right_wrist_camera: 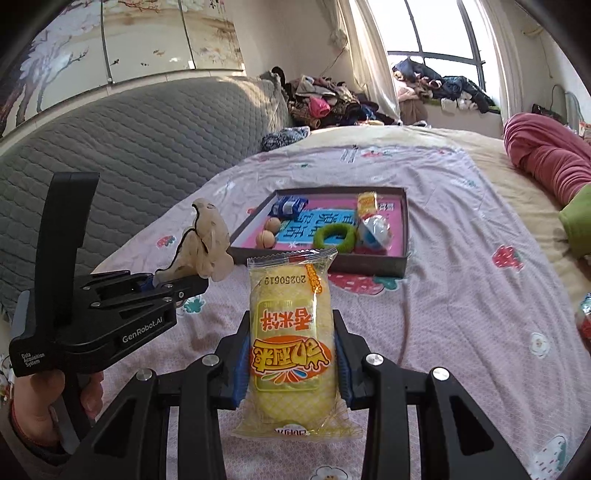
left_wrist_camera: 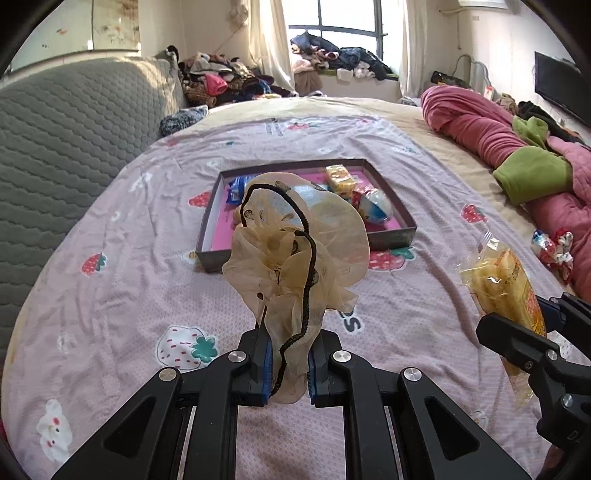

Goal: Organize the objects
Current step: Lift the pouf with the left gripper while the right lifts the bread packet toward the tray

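Partly hiding the tray [left_wrist_camera: 391, 236], pouch [left_wrist_camera: 295, 240] pinched by left gripper [left_wrist_camera: 290, 363]; right gripper [right_wrist_camera: 291, 363] clamps snack [right_wrist_camera: 291, 339]

Left wrist view: rides the left gripper [left_wrist_camera: 290, 369], angled down along its fingers across the bed's strawberry-print sheet [left_wrist_camera: 147, 258] toward the window [left_wrist_camera: 347, 22]; the right gripper [left_wrist_camera: 524, 343] enters at its right edge. Right wrist view: rides the right gripper [right_wrist_camera: 291, 365], same heading; the left gripper [right_wrist_camera: 173, 284] close at its left. Shared: the shallow box [left_wrist_camera: 397, 236] mid-bed, grey headboard [left_wrist_camera: 74, 129], clothes pile [left_wrist_camera: 221, 77].
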The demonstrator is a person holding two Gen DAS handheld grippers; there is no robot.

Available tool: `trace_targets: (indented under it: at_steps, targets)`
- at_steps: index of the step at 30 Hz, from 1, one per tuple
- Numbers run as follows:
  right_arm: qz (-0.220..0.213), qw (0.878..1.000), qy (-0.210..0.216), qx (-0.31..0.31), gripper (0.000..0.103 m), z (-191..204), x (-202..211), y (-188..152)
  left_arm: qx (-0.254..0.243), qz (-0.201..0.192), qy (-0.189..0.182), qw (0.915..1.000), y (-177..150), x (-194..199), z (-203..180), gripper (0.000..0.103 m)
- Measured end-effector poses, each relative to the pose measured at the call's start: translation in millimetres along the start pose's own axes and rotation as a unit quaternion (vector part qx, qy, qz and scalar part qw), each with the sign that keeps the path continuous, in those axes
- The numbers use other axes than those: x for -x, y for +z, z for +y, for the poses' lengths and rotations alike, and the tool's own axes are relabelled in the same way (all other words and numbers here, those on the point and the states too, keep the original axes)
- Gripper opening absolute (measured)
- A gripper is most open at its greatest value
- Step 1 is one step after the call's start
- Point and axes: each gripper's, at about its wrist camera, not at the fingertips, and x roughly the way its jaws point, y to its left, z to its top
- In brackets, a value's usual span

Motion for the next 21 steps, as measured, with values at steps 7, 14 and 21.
trace_targets:
  at_steps: [7,14,21]
  targets:
    - [-0.021,1.000,-0.012,-0.002,0.038,2,16,5,-0.004,-0.013,0.003,0.9999,4,15,-10,0.014]
    - [-0.030,0.999,-0.026,-0.004,0.038,7,19,12,0.003,-0.028,0.000,0.9996,12,18,-8,0.014]
    - [-0.035,0.998,-0.045,-0.009,0.038,5,15,32,0.003,-0.036,-0.003,0.9993,31,15,-3,0.014]
